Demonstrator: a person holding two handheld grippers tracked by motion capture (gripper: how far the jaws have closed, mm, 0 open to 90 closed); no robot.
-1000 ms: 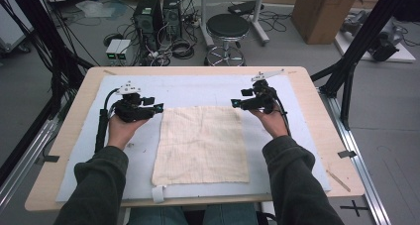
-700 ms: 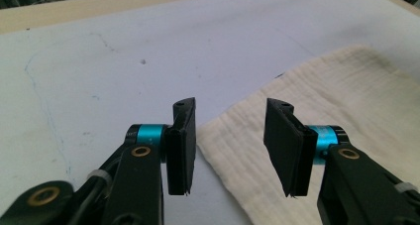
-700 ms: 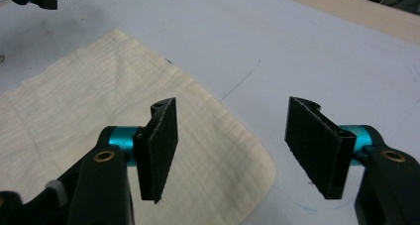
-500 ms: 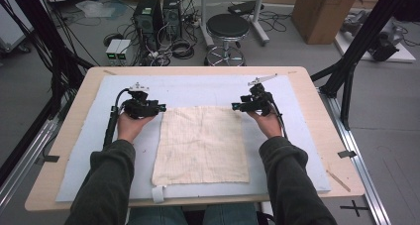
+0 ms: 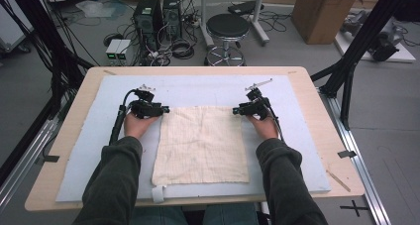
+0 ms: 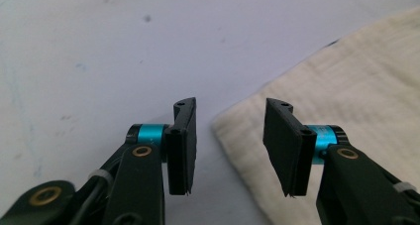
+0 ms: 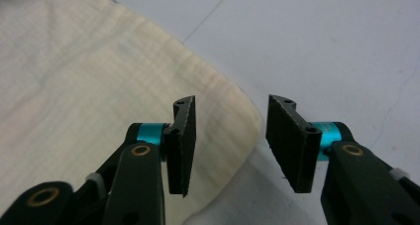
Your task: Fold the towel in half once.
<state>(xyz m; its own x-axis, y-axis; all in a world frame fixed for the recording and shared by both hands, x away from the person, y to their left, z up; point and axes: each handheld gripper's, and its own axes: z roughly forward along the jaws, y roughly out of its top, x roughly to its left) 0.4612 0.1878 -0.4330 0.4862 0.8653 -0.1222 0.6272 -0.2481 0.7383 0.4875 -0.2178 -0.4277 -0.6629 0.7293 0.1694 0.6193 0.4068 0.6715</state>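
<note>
A cream cloth (image 5: 200,145) lies flat on a pale mat (image 5: 198,86). My left gripper (image 5: 166,108) rests low at the cloth's far left corner, pointing right. In the left gripper view the cloth (image 6: 356,111) has its corner between the spread jaws of that gripper (image 6: 230,145), and neither pad touches it. My right gripper (image 5: 236,110) is at the far right corner, pointing left. The right gripper (image 7: 230,145) straddles the corner of the cloth (image 7: 99,101), which lies under the gap and does not touch the pads. Both pairs of jaws have just been closing, the right faster.
The mat covers a wooden table (image 5: 59,150). A white tab (image 5: 158,194) sticks out at the mat's front edge. Behind the table stand a stool (image 5: 228,29), computer towers (image 5: 153,12) and a cardboard box (image 5: 324,12). Black frame struts (image 5: 346,71) rise at the right.
Both hands have sunk toward the mat at the cloth's far corners. The left gripper has also shifted right, closer to its corner.
</note>
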